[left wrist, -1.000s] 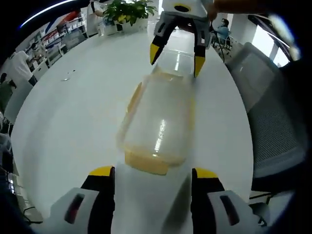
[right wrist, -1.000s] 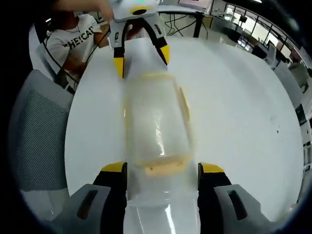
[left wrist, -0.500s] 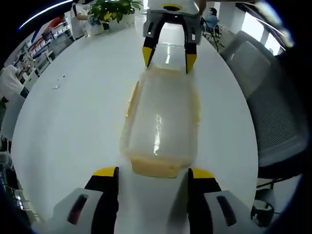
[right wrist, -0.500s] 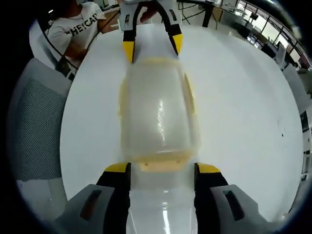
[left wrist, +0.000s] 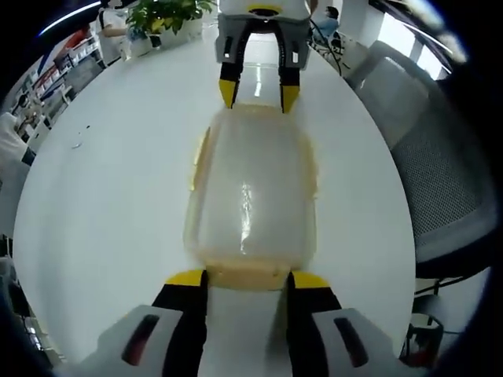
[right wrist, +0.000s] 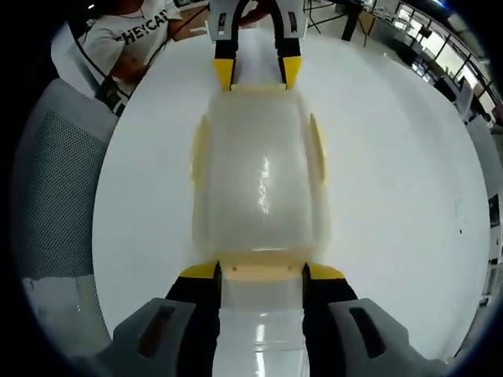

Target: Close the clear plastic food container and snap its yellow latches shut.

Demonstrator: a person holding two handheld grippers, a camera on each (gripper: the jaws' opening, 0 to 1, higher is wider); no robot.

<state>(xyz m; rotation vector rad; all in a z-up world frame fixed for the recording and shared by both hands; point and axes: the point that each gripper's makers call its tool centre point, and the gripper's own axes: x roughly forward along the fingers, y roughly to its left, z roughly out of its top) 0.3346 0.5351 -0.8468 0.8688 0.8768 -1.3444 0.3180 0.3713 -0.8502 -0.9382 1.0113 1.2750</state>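
White table [left wrist: 102,196]; grey mesh chair [left wrist: 440,181]; potted plant [left wrist: 161,16].

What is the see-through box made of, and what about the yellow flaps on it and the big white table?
The box looks like clear, slightly cloudy plastic: the table shows through it and a light streak shines on its lid. The yellow flaps seem to be plastic too, pale and duller. The table is smooth, glossy white, perhaps laminate; I can't tell for sure.

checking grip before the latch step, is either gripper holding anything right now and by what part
Nothing is clamped. The left gripper and right gripper both stand open, jaw tips at the yellow end latches of the container, one at each end.
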